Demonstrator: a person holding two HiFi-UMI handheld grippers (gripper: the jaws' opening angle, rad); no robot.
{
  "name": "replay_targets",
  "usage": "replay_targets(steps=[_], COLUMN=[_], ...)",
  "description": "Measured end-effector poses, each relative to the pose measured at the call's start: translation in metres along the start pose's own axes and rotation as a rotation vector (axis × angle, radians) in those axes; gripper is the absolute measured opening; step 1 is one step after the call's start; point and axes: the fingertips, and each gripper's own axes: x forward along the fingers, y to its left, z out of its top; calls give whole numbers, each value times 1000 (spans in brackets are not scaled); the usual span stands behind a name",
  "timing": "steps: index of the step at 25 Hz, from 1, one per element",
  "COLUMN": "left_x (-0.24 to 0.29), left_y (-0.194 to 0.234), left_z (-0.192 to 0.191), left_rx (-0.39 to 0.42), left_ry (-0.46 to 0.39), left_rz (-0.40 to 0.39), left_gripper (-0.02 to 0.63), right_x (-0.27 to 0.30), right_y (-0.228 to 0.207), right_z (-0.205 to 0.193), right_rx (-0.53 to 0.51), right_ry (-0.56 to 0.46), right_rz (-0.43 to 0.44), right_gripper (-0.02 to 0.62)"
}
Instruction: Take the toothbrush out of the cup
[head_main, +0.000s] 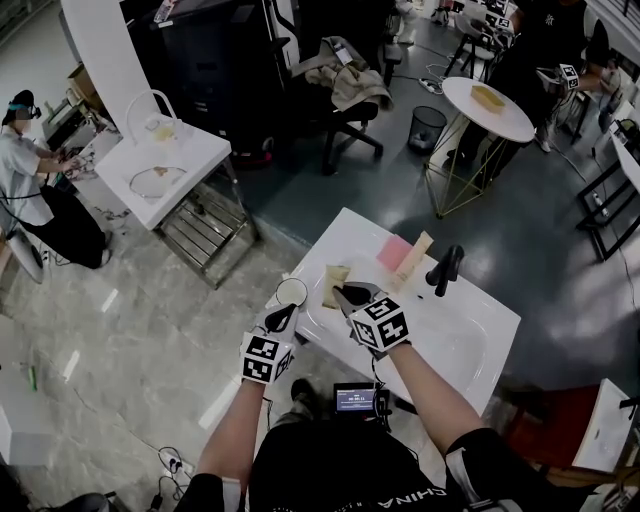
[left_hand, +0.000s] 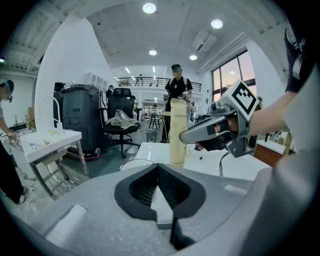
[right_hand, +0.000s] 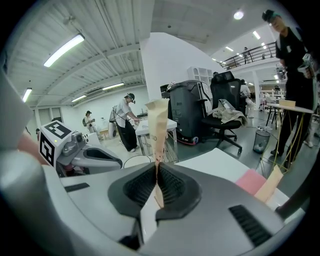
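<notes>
A toothbrush in a tan paper wrapper (head_main: 333, 284) stands upright in my right gripper (head_main: 345, 297), whose jaws are shut on its lower end (right_hand: 157, 125). It is held over the left end of the white sink top (head_main: 340, 232). The white cup (head_main: 291, 291) stands just left of it at the sink's corner, and only its rim (right_hand: 137, 161) (left_hand: 134, 162) shows in the gripper views. My left gripper (head_main: 281, 319) is beside the cup on the near side, its pads meeting at the tips (left_hand: 159, 169) with nothing between them. The right gripper (left_hand: 200, 134) shows with the wrapper (left_hand: 177, 137) beyond the left jaws.
A pink pad (head_main: 393, 252), a second tan package (head_main: 413, 258) and a black faucet (head_main: 446, 268) are at the sink's far edge. The basin (head_main: 455, 340) lies to the right. Another white sink stand (head_main: 165, 160), an office chair (head_main: 345, 95), a round table (head_main: 487, 108) and people are around.
</notes>
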Motion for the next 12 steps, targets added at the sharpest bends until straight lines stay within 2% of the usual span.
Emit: replay_targets(steps=[12], left_x=[-4], left_y=[2], left_z=[3], left_rx=[-2], left_ry=[-10], left_rz=[21], left_gripper=[9], right_x=[-1], right_y=[5], right_z=[2], right_rx=[4], right_ry=[-5], right_rz=[10], right_gripper=[18])
